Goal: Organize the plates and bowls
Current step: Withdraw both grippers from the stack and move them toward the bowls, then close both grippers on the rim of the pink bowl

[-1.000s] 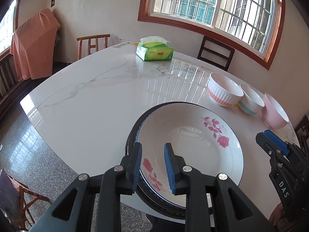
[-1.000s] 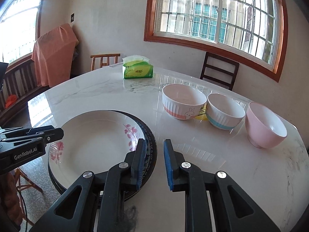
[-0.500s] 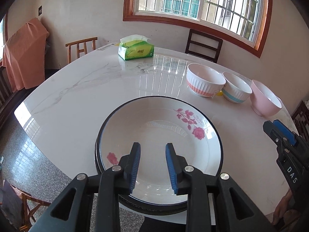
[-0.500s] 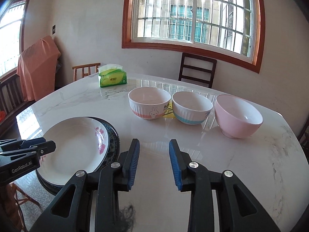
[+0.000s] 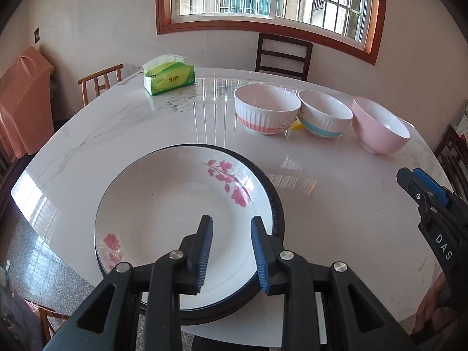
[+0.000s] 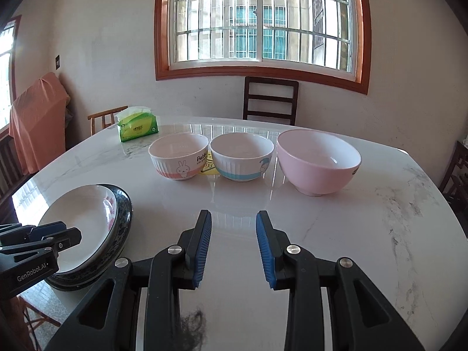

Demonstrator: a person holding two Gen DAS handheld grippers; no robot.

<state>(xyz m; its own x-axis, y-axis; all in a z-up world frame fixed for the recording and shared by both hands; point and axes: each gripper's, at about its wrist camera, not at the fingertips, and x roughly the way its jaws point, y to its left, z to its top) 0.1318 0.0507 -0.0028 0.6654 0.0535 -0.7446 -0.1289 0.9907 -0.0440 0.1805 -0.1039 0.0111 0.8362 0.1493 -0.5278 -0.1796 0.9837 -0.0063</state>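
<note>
A white plate with pink flowers (image 5: 175, 193) lies stacked on a dark-rimmed plate (image 5: 278, 204) at the table's near left edge. My left gripper (image 5: 231, 219) hangs open above the near part of the white plate, with nothing between its pads. Three bowls stand in a row further back: a white one with a coral band and a rabbit (image 6: 178, 155), a white one with a blue band (image 6: 241, 155), and a plain pink one (image 6: 317, 163). My right gripper (image 6: 234, 213) is open over bare tabletop, in front of the bowls and to the right of the plate stack (image 6: 79, 213).
The white marble table (image 5: 117, 134) carries a green tissue pack (image 5: 168, 77) at the far left. A small yellow item (image 5: 296, 124) lies between the first two bowls. Wooden chairs (image 6: 270, 99) stand around the table, and an orange cloth (image 6: 35, 117) hangs at the left.
My right gripper has drawn away from the plate stack's rim to the right, its jaws wider, and now faces the bowls. My left gripper has shifted from the stack's left rim to over the white plate.
</note>
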